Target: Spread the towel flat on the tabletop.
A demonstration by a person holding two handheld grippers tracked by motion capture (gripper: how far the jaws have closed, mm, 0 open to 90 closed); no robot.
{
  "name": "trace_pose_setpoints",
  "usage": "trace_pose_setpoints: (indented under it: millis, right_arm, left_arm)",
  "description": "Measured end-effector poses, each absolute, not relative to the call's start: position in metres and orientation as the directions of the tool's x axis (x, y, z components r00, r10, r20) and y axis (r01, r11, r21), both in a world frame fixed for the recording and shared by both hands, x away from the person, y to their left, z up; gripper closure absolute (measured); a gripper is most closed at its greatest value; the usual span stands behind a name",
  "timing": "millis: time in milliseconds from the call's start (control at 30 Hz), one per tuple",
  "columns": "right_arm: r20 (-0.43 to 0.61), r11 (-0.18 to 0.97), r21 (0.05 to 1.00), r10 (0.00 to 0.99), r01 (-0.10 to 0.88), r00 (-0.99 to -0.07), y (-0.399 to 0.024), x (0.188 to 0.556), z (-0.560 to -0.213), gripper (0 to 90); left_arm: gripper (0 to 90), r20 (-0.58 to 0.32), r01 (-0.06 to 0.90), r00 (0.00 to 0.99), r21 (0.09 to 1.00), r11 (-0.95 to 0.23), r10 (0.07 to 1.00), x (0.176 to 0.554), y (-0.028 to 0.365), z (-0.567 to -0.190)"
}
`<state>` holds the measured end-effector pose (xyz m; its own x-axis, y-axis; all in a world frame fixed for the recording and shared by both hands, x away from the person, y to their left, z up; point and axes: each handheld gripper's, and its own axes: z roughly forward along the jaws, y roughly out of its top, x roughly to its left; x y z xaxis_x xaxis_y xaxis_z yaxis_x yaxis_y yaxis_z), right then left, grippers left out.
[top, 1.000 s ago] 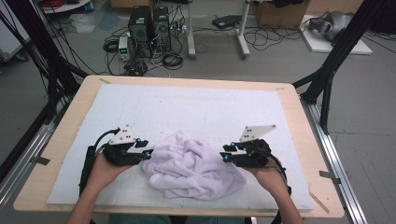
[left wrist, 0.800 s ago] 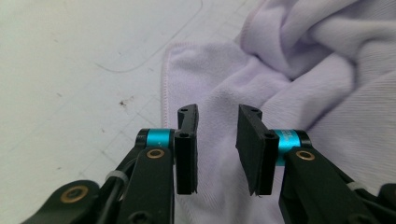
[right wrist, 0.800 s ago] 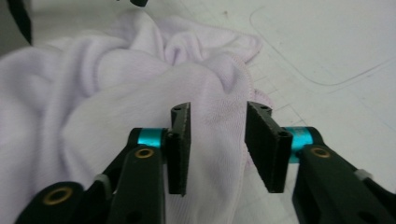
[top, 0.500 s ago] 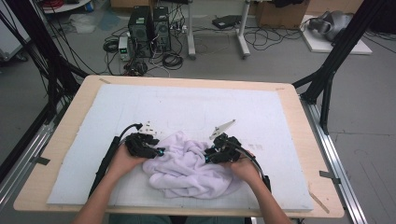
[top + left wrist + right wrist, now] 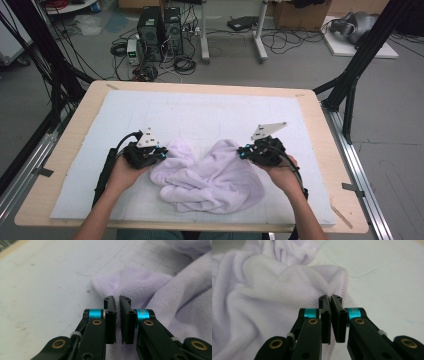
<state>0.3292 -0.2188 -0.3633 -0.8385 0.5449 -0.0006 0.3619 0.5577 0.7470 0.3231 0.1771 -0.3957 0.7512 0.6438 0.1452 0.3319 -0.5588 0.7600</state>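
Both tongs have just clamped onto the lilac towel, one at each side of the heap.

My left tongs (image 5: 161,153) have been closing and now pinch a fold at the towel (image 5: 210,177)'s left edge; my right tongs (image 5: 243,152) have been closing too and grip its stitched hem. Since a second ago my hands have drawn apart, so the crumpled towel, lying mid-tabletop (image 5: 200,107) near my edge, has begun spreading; I judge a lift and stretch comes next.

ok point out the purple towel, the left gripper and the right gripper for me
purple towel (image 5: 212,180): high view, middle of the crumpled heap
left gripper (image 5: 117,302): left gripper view, between the tips of its fingers, closed on a towel fold
right gripper (image 5: 330,299): right gripper view, between its fingertips, pinching the towel's hemmed edge
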Motion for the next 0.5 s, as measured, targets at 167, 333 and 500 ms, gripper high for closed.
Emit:
trace_pose_setpoints:
  millis: [167, 333, 500]
  right_arm:
    - [-0.035, 0.575, 0.734, 0.564, 0.362, -0.825, -0.238, 0.309, -0.361, 87.0]
    - [0.042, 0.631, 0.651, 0.525, 0.422, -0.850, -0.239, 0.300, -0.393, 85.3]
    - [0.061, 0.562, 0.718, 0.537, 0.411, -0.841, -0.247, 0.305, -0.383, 65.3]
  left_arm:
    - [83.5, 0.157, 0.324, 0.747, 0.763, -0.559, 0.646, 0.308, 0.190, -0.391]
    - [71.5, 0.101, 0.382, 0.767, 0.721, -0.578, 0.633, 0.303, 0.199, -0.410]
    - [49.0, 0.068, 0.377, 0.754, 0.771, -0.514, 0.654, 0.310, 0.202, -0.396]
